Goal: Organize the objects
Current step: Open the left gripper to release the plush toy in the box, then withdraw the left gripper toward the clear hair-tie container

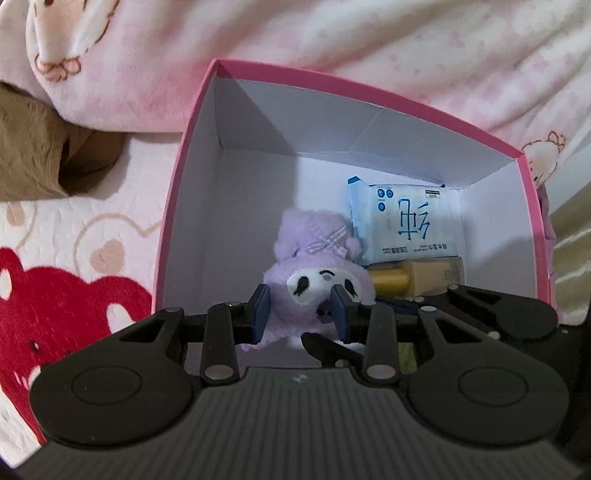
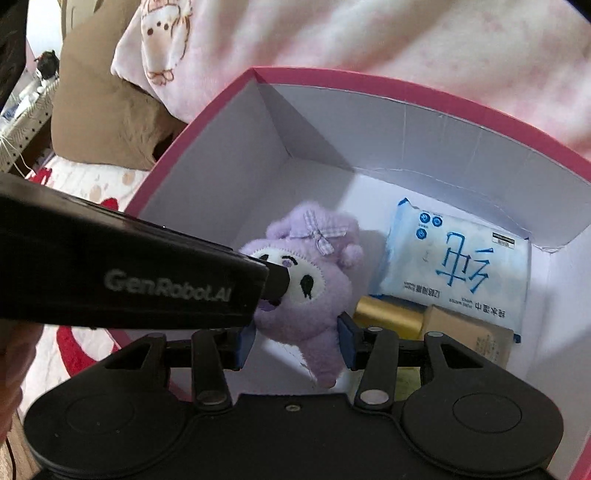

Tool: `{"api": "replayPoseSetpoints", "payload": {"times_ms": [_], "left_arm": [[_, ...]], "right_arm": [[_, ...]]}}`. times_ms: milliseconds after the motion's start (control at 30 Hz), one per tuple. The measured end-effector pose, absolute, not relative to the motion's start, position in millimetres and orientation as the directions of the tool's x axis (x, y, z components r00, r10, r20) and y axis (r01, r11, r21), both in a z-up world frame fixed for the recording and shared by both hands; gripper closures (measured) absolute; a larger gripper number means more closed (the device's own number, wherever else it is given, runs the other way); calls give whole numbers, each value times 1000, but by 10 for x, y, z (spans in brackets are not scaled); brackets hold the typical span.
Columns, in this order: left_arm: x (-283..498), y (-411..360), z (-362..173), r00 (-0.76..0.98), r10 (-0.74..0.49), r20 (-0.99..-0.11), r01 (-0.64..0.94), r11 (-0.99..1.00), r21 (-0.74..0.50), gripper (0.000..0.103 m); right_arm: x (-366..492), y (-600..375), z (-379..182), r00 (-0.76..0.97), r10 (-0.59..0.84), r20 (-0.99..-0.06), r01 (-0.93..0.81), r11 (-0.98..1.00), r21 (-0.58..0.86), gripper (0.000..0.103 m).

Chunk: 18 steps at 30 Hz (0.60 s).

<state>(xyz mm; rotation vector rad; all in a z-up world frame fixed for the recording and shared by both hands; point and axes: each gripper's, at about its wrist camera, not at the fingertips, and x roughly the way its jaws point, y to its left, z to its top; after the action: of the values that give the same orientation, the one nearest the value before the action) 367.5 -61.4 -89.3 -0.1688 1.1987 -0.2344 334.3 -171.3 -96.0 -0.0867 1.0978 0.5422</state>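
- On the far left of my left claw's view lies a bed cover (image 1: 55,236) with a red bear shape and pale hearts on it.
- Above it sits a brown cushion (image 1: 33,155), and a pink blanket (image 1: 258,33) with little animal pictures lies behind.
- Next comes the pink box (image 1: 192,147). It is pink outside and white inside, and it is open at the top.
- My left claw (image 1: 301,308) reaches into the box. Its two blue pads (image 1: 261,308) are partly open, one on each side of the purple plush toy (image 1: 317,258). The pads touch or nearly touch its fur, but I cannot tell if they squeeze it.
- The toy has a white face, black eyes and a checked bow on its head. It is inside the box, near the middle.
- Just to the right of the toy, a blue and white wipes pack (image 1: 404,221) leans by the back wall.
- In front of the pack lie a gold tube (image 1: 389,282) and a tan box (image 1: 437,273), touching each other.
- In my right claw's view, the black body of my left claw (image 2: 129,269) comes in from the left and its tip hides part of the toy's (image 2: 314,291) face.
- My right claw (image 2: 297,341) is open wide. The toy's lower part hangs between its pads (image 2: 347,341), with gaps at the sides, so it holds nothing.
- The wipes pack (image 2: 458,266) lies at the right, inside the pink box (image 2: 207,122).
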Motion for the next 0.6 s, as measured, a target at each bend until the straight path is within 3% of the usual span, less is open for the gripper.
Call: {"api": "replayPoseSetpoints", "payload": {"times_ms": [100, 600], "left_arm": [[3613, -591, -838, 375, -273, -886, 80, 962, -263, 63], [2743, -379, 183, 469, -344, -813, 240, 936, -258, 57]], "right_arm": [[3297, -1743, -892, 352, 368, -861, -454, 871, 186, 46], [2393, -2247, 257, 505, 381, -774, -418, 893, 167, 43]]}}
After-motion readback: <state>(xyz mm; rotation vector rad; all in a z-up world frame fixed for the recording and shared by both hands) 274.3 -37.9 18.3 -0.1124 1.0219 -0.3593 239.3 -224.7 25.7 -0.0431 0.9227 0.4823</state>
